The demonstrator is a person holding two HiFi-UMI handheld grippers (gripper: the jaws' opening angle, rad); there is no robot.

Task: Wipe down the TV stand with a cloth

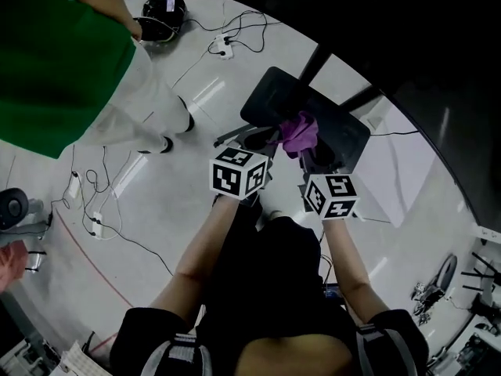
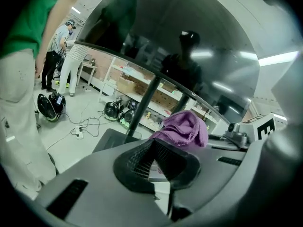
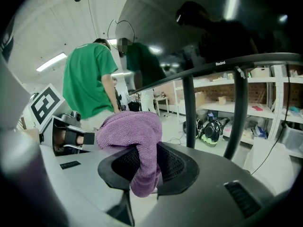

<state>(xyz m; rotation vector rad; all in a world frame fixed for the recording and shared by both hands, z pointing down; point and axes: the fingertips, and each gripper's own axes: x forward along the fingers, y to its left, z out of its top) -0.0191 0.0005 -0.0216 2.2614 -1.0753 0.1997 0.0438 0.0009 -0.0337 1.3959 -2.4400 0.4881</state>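
The right gripper (image 3: 141, 148) is clamped on the purple cloth (image 3: 132, 124) at the TV stand's (image 1: 270, 96) near edge; the left gripper (image 2: 152, 144) is closed, empty.

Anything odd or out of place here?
Nothing spilled or broken. The purple cloth sits bunched in the right tool, not spread flat, over the TV stand's dark base; loose cables trail across the floor.
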